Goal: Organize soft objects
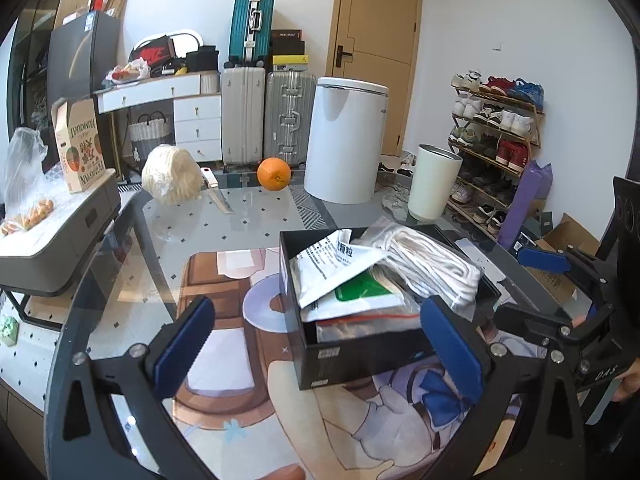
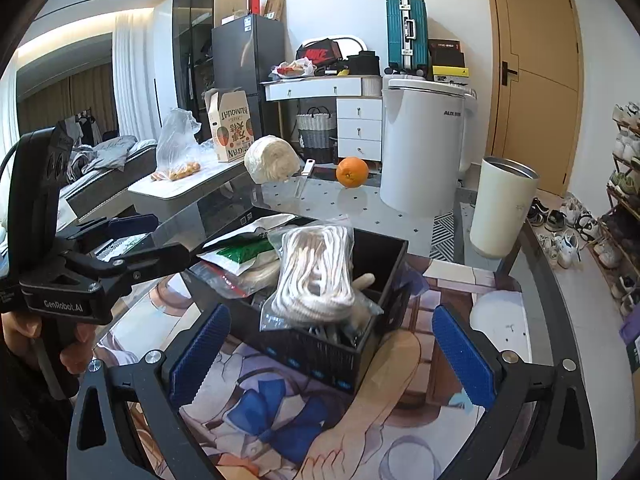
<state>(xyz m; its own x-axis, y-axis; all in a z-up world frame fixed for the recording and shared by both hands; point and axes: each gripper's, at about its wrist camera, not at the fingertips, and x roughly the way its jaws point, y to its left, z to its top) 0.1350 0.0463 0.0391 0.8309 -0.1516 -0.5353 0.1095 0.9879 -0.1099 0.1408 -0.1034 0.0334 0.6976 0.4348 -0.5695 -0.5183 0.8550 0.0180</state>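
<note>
over the desk (image 2: 304,196), the right gripper (image 2: 332,352) hangs with its fingers (image 2: 464,354) spread wide and nothing between them, just short of the black box (image 2: 320,356). the bagged white rope (image 2: 316,276) sits on top inside it. the left gripper (image 1: 316,352) is parted and empty too. i'd say a drop-off is done; next is reaching for the bagged pale yarn (image 2: 272,159) at the far edge.

Glass-topped table (image 1: 248,216) carrying printed mat (image 1: 224,344) under black open box (image 1: 360,364); far edge: orange (image 1: 273,174), bagged cream yarn ball (image 1: 172,180), probably a knife (image 1: 216,194), cream cylindrical tumbler (image 1: 434,182).
</note>
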